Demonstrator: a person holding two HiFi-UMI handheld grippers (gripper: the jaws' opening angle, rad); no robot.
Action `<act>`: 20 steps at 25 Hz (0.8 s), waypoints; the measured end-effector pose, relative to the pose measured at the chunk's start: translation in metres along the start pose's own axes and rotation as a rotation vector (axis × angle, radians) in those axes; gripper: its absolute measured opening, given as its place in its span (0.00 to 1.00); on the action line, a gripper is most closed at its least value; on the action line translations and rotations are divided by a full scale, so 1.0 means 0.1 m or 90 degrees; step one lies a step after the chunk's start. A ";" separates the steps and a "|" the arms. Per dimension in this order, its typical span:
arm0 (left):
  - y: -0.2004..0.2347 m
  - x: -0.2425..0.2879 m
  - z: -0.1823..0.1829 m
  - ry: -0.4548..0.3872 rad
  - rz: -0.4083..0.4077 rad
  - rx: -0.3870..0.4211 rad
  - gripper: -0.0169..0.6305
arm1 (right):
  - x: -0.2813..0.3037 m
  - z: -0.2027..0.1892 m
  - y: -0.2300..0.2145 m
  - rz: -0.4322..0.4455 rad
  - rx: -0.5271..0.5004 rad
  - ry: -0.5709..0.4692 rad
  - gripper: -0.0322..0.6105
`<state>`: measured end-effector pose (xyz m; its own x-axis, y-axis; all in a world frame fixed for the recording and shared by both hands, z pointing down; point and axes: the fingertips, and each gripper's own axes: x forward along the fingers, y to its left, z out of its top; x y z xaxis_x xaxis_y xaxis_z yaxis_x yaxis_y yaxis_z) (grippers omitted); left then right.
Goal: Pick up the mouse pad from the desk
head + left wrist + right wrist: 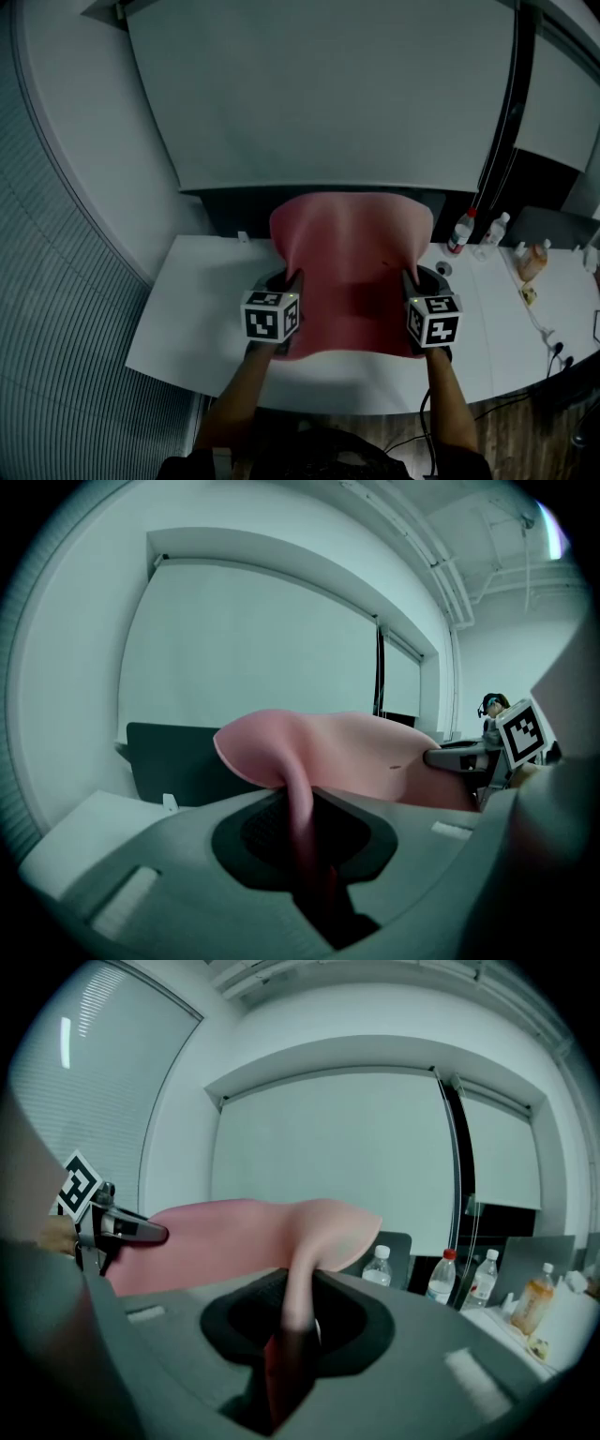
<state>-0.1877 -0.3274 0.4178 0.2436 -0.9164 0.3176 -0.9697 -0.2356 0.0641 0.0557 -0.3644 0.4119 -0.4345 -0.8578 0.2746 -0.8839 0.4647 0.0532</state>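
Head view: the left tongs (294, 277) and the right tongs (409, 277) were each clamped on a side edge of the pink mouse pad (352, 248), one at its 9 o'clock side, the other at 3 o'clock. The pad stretched between them above the white counter (187, 309). Its far edge reached up at 12 o'clock against a dark panel (234, 206). A red-capped bottle (460, 231) stood at 2 o'clock from the pad.

Left gripper view: the jaws were pinched tight on the pad's thin edge. The sheet curled away toward 1 o'clock, and the right tongs bit its far side at 3 o'clock.

Right gripper view: same story here, jaws squeezed on the pad's edge. The sheet ran off to 10 o'clock, with the red-capped bottle at 3 o'clock.
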 end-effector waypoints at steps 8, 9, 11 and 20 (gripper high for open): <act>-0.07 -0.08 0.33 -0.041 0.003 0.016 0.11 | -0.09 0.27 -0.09 -0.015 -0.001 -0.036 0.18; -0.08 -0.09 0.37 -0.046 0.003 0.017 0.11 | -0.11 0.31 -0.08 -0.015 -0.003 -0.041 0.18; -0.09 -0.12 0.45 -0.056 0.005 0.020 0.11 | -0.14 0.41 -0.08 -0.016 -0.009 -0.052 0.18; -0.16 -0.28 0.84 -0.116 0.007 0.037 0.11 | -0.27 0.79 -0.10 -0.032 -0.034 -0.106 0.18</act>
<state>-0.1781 -0.3254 0.3282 0.2371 -0.9611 0.1417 -0.9711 -0.2387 0.0056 0.0622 -0.3631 0.3278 -0.4172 -0.9024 0.1078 -0.8963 0.4282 0.1156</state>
